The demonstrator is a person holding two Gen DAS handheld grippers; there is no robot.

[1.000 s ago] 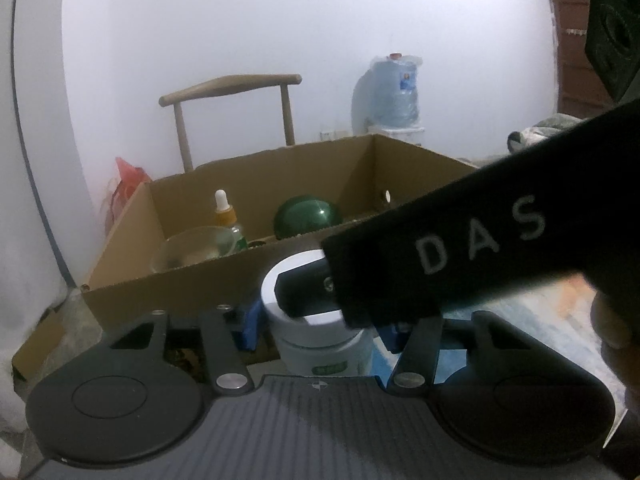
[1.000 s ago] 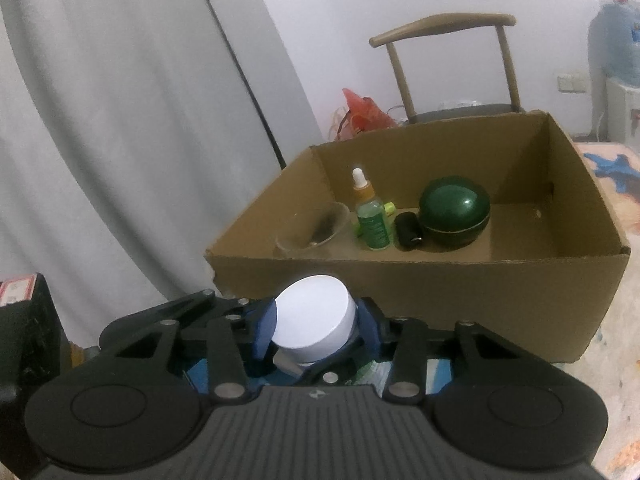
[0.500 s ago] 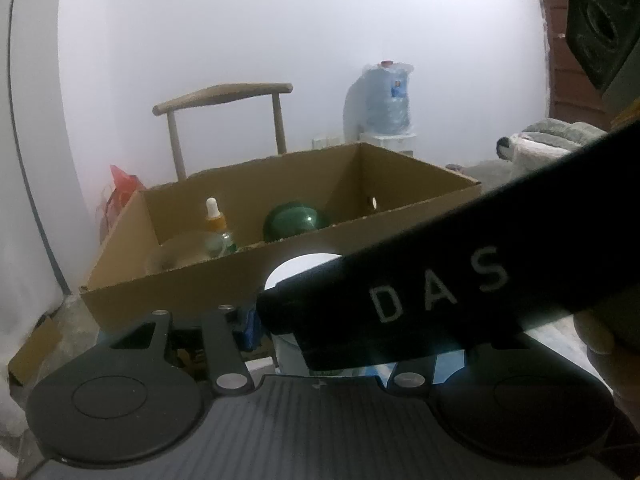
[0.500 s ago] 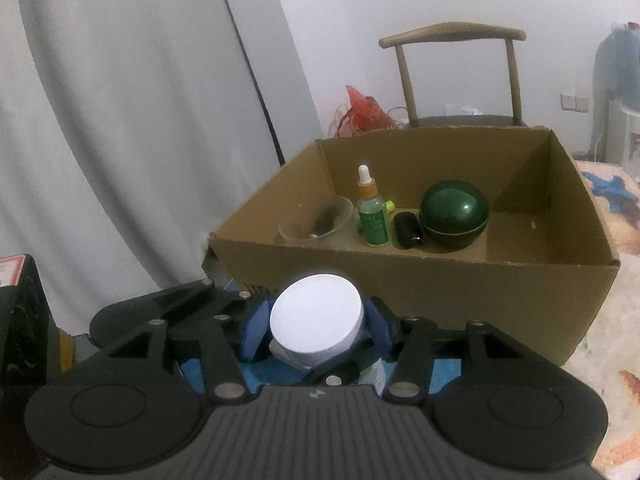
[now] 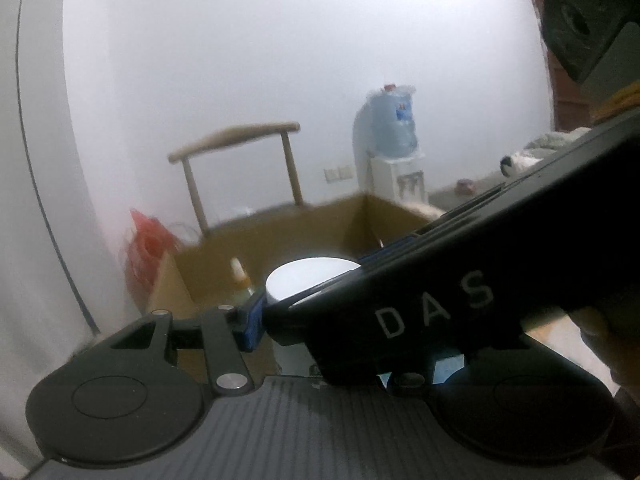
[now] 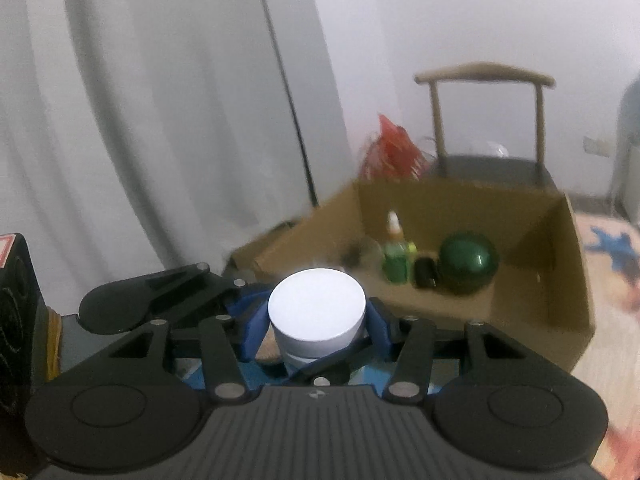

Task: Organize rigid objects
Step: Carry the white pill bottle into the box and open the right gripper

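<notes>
A white round jar (image 6: pixel 317 312) with a flat lid is held between both grippers. My right gripper (image 6: pixel 316 330) is shut on its sides with blue pads (image 6: pixel 252 332). My left gripper (image 5: pixel 320 320) grips the same jar (image 5: pixel 310 278) lower down; the right gripper's body crosses in front and hides its right finger. The jar is lifted, near the front wall of an open cardboard box (image 6: pixel 576 280). Inside the box stand a green dropper bottle (image 6: pixel 395 258), a small black item (image 6: pixel 425 273), a dark green round jar (image 6: pixel 468 262) and a clear glass bowl (image 6: pixel 360 254).
A wooden chair (image 6: pixel 486 128) and a red bag (image 6: pixel 394 148) stand behind the box. A grey curtain (image 6: pixel 160 120) hangs at the left. A water dispenser (image 5: pixel 390 152) stands by the far wall. A black speaker box (image 6: pixel 16 320) is at the left edge.
Both grippers have risen with the white jar. The box now sits lower and further off in both views, and the views are motion-blurred.
</notes>
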